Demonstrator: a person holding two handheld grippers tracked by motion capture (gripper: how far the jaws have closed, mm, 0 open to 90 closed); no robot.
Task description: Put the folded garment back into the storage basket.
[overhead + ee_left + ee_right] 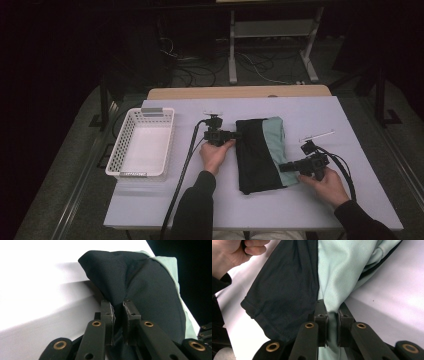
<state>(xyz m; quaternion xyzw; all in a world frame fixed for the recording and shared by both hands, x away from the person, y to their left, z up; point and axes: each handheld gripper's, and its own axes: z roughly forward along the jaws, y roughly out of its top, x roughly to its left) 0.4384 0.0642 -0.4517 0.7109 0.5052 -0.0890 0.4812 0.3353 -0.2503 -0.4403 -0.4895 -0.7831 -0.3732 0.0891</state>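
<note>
Gripping a folded black-and-mint garment (260, 152) at mid-worktop (360, 200), the left tool (235, 134) pinches its dark upper-left edge and the right tool (284, 167) its mint lower-right edge, jaws closed on cloth. A white basket (142, 142) sits left, apart; bare worktop surrounds.

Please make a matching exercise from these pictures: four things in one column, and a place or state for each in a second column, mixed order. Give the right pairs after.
Things
1. white plastic lattice basket
2. folded black and mint-green cloth garment
3. left gripper
4. right gripper

Places or states
A. fingers shut on the green fabric
B. lies at the middle of the table
C. fingers shut on the black fabric
D. stands empty at the table's left

Pairs: 1-D, 2-B, 3-C, 4-A
</note>
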